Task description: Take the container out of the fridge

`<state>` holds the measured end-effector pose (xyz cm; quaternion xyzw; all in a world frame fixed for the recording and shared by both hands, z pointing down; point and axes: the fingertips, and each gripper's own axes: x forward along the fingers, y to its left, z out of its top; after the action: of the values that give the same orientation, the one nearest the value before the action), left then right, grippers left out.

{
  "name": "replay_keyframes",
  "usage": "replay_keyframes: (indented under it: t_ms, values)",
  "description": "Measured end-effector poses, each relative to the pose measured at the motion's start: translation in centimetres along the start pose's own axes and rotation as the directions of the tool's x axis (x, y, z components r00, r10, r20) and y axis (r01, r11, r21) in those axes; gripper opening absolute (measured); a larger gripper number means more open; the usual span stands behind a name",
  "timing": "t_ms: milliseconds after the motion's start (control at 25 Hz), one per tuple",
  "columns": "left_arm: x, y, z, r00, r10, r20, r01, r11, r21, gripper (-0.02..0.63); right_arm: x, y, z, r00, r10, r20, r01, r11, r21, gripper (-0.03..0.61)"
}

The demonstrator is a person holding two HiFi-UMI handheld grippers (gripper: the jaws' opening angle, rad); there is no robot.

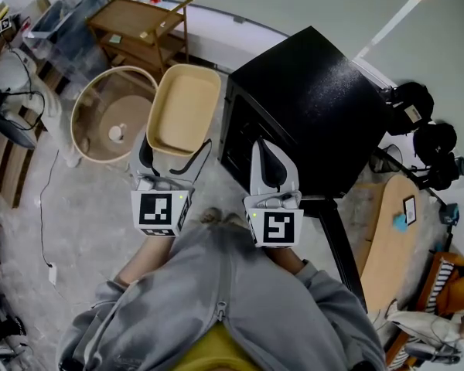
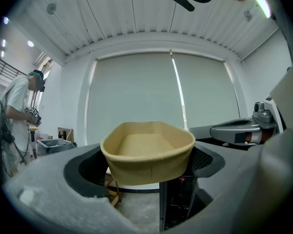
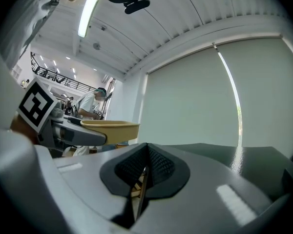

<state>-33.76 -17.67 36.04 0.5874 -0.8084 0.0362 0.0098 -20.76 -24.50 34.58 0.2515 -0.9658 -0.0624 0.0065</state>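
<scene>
Left gripper: jaws wide, clamped on near end of beige container, pads against its two side walls. Container empty, level, held in air with no surface under it. It is outside black fridge, just beside fridge's left edge in head view. Right gripper: jaws pressed together, nothing between them, over near corner of fridge top. Fridge door seems closed, though its front is too dark to be sure. Round wood-rimmed tub on floor left of container.
</scene>
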Motion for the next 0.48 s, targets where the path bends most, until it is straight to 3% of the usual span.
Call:
replay_keyframes:
  t_ms: [280,480]
  values:
    - [-0.3,-0.5,-0.8,1.000,-0.020,-0.020,0.020,1.000,0.004,0.508,-0.4,-0.2,-1.7,0.999,0.008,-0.031,-0.010,0.999,-0.039,0.000]
    - [-0.4,-0.8,-0.7,0.999,-0.030,-0.026,0.030,0.999,0.017,0.508,-0.1,0.1,-1.2,1.000,0.010,-0.027,-0.010,1.000,0.000,0.000]
